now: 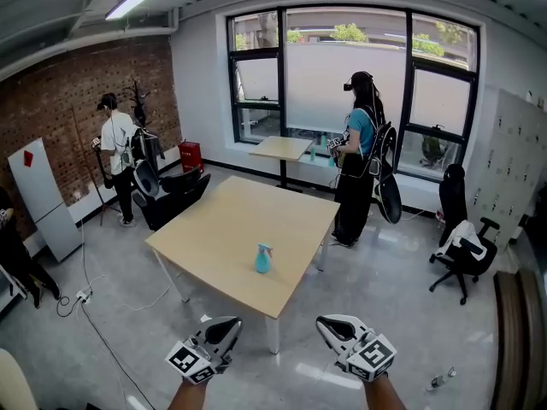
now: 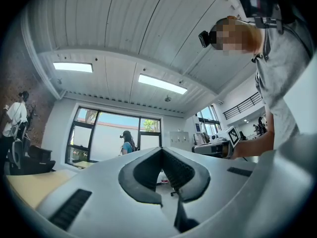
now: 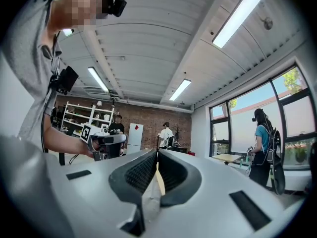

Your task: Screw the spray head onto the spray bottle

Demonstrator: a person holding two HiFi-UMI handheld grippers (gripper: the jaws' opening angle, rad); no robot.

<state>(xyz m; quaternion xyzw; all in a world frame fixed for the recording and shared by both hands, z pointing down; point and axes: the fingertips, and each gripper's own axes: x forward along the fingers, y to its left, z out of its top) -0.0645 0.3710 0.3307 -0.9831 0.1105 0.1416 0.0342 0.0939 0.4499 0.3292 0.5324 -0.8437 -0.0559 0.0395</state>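
Looking down through the head view, I see the blue spray bottle [image 1: 263, 258] standing upright on the wooden table [image 1: 224, 220], towards its near edge and well apart from both grippers. My left gripper [image 1: 229, 325] and right gripper [image 1: 330, 324] hang low in front of the table. In the left gripper view, the jaws are pressed together with nothing between them. In the right gripper view, the jaws likewise meet, empty.
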